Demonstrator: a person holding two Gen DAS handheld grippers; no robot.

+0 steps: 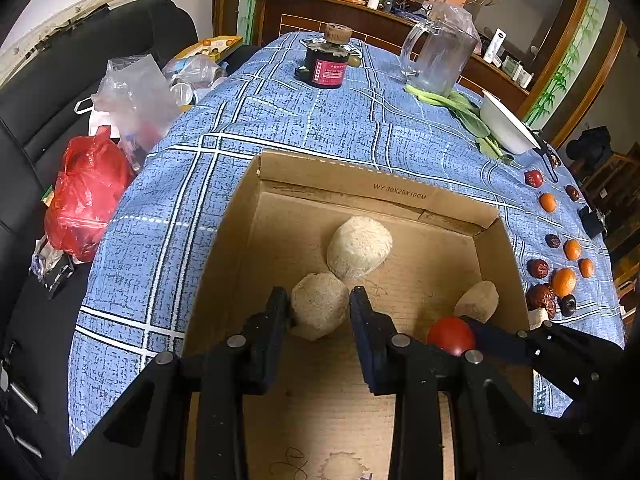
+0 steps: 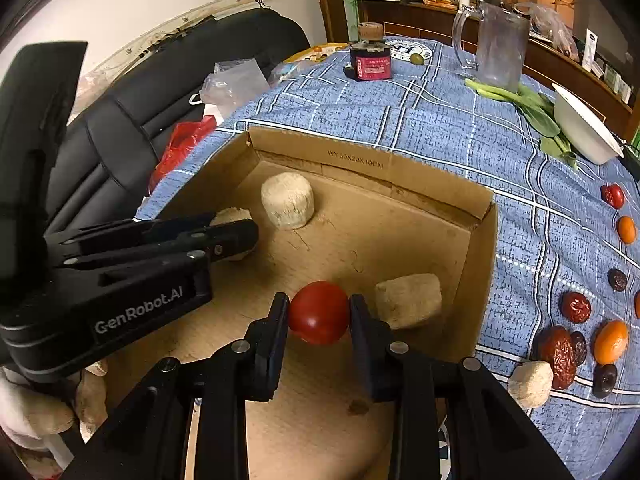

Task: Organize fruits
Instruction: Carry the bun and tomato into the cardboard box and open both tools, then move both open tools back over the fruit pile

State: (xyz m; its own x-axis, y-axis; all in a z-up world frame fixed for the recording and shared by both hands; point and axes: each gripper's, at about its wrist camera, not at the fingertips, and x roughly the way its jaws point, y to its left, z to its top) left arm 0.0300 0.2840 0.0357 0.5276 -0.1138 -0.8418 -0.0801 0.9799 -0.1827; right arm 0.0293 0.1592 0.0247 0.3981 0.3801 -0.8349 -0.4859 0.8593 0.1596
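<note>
Nearest in the left wrist view, the left gripper (image 1: 319, 312) is clenched on a pale fibrous fruit (image 1: 319, 311), one finger pressed against each of its sides, just above the floor of the open cardboard box (image 1: 372, 178). At about four o'clock from it, the right gripper (image 2: 319, 312) grasps a red tomato (image 2: 319, 312), pinched between its two fingers inside the same box; in the left view this tomato (image 1: 451, 336) shows low at the right with the other tool's black fingers reaching in beside it. Just past the tomato, at two o'clock, a squarish pale fruit (image 2: 409, 300) lies near the box's right wall. Farther in, at eleven o'clock from the tomato, a rounder pale fruit (image 2: 287, 200) sits close to the far wall, which bears printed lettering. Outside the box, at three o'clock on the blue plaid tablecloth (image 2: 440, 120), lie a loose pale fruit (image 2: 530, 384), wrinkled red dates (image 2: 560, 354) and small oranges (image 2: 611, 342), strung away toward the table's edge. Beyond them, at one o'clock, a white bowl (image 2: 582, 128) rests beside leafy greens (image 2: 532, 106). Farthest on the table stand a clear glass mug (image 2: 498, 50) and, at twelve o'clock, a dark jar with a cork stopper (image 2: 370, 60). Off the table at ten o'clock, a red plastic bag (image 1: 86, 196) and clear bags (image 1: 136, 100) lie on a black seat (image 1: 36, 92).
</note>
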